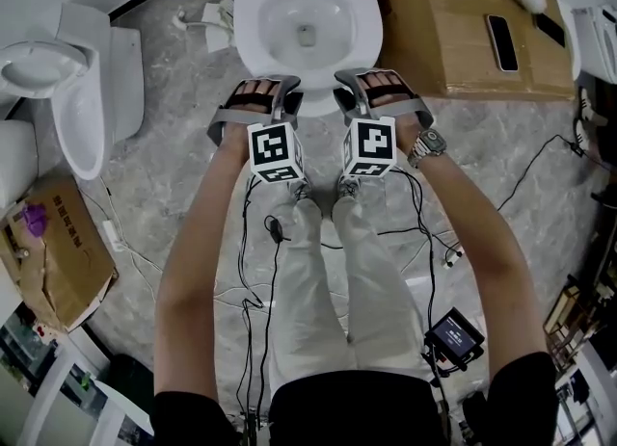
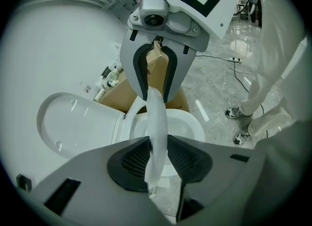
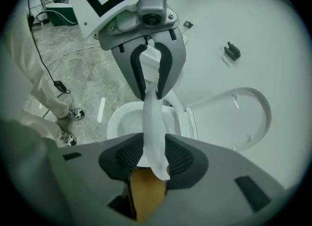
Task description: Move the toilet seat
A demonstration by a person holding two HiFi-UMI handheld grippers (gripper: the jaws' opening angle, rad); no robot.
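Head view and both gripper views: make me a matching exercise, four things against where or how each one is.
Things:
1 toilet seat
2 phone
3 wristwatch
4 toilet lid

Places or states:
A lying on the cardboard box
B raised open
C clamped between the jaws of the left gripper and of the right gripper
D worn on the person's right arm

Pairs: 1-C, 2-A, 3-D, 4-B.
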